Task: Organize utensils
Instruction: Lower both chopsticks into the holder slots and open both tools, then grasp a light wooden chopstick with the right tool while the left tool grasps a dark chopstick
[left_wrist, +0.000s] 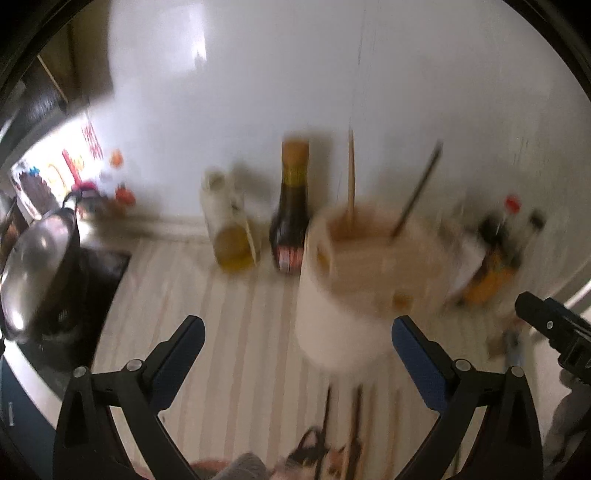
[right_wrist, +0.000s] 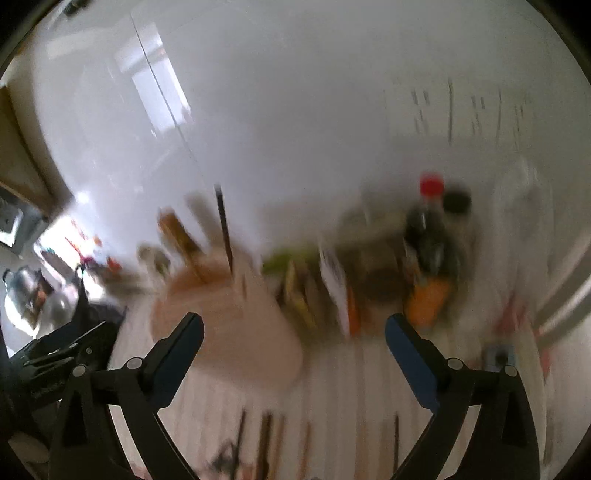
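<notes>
Both views are motion-blurred. A white utensil holder (left_wrist: 343, 291) stands on the striped counter, with a wooden stick (left_wrist: 351, 181) and a dark stick (left_wrist: 417, 192) upright in it. It also shows in the right wrist view (right_wrist: 236, 325). My left gripper (left_wrist: 297, 334) is open and empty, just in front of the holder. My right gripper (right_wrist: 293, 332) is open and empty, to the holder's right. Several loose utensils (left_wrist: 354, 424) lie on the counter near the front edge, below both grippers; they also show in the right wrist view (right_wrist: 269, 443).
A dark sauce bottle (left_wrist: 290, 206) and an oil jug (left_wrist: 229, 225) stand at the white wall. More bottles (right_wrist: 428, 240) and packets (right_wrist: 303, 291) crowd the back right. A pot with a metal lid (left_wrist: 37, 266) sits on a black stove at the left.
</notes>
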